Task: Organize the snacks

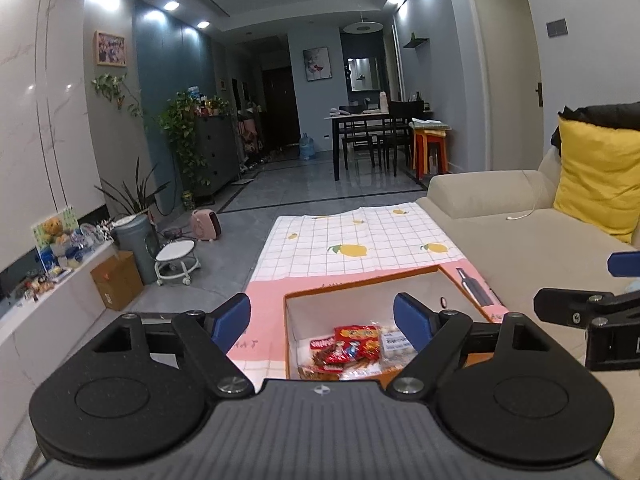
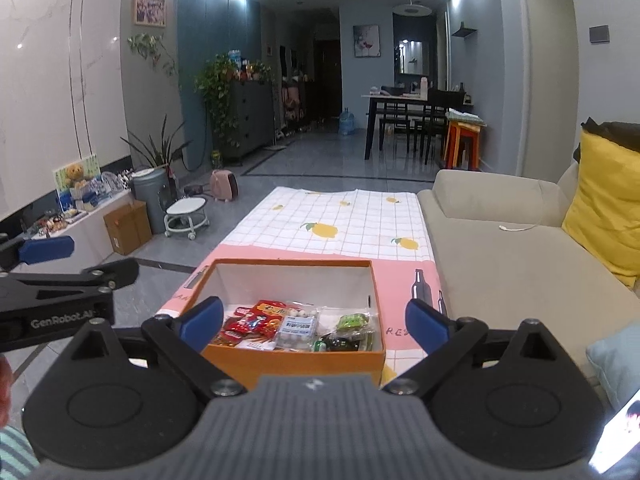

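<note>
Orange box (image 2: pixel 296 356) on checked tablecloth (image 2: pixel 340 220) beside sofa (image 2: pixel 500 248), snack packets (image 2: pixel 280 324) inside box, left gripper (image 1: pixel 322 320) released and empty, right gripper (image 2: pixel 314 322) released and empty, both above box

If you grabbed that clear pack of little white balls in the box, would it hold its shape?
Probably not. The clear pack looks like thin film, so it would likely sag and feel slick. Its round white contents may shift or roll inside. It seems light, lying loosely on other snacks in the orange box.
</note>
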Demonstrator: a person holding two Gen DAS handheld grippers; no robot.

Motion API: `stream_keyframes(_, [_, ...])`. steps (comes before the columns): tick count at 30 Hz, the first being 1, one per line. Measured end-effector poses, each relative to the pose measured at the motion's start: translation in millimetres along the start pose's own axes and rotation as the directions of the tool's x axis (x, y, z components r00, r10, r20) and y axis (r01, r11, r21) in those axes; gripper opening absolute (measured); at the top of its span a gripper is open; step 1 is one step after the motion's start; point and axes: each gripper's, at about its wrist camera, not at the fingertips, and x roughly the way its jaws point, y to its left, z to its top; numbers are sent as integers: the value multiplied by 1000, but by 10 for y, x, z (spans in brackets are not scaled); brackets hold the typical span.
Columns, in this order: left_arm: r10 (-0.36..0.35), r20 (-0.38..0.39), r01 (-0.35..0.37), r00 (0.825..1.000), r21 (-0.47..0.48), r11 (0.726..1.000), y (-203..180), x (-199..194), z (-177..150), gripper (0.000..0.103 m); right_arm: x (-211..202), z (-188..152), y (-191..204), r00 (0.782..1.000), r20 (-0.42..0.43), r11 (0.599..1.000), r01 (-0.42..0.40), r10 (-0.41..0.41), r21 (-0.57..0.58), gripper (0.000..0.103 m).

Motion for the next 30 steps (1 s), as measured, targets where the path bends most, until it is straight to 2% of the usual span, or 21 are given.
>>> stream_keyframes(5, [-30, -6, 30, 1000, -26, 999, -8, -100, -148, 98, -188, -147, 66, 999, 32, 1000, 21, -21, 5, 95])
stream_keyframes(11, [-13, -36, 13, 999, 3, 1000, -66, -48, -304, 98, -248, -362, 108, 998, 51, 1000, 21, -20, -15, 96])
stream_keyframes(14, [-32, -48, 31, 998, -20, 999, -52, -5, -373, 98, -203, -466, 96, 999, 30, 1000, 22, -21, -18, 96])
stream_keyframes(17, [-22, -42, 21, 999, -29, 999, -48, 15, -463, 99, -124, -531, 69, 1000, 3, 1000, 26, -26, -4, 96])
stream_keyframes(24, [-43, -96, 37, 994, -67, 997, -5, 139, -620, 99, 8, -654, 45, 999, -36, 999, 38, -38, 14, 96])
stream_keyframes(30, [-10, -102, 3, 995, -61, 998, 24, 157, -684, 99, 100, -723, 60, 997, -59, 999, 42, -41, 14, 97])
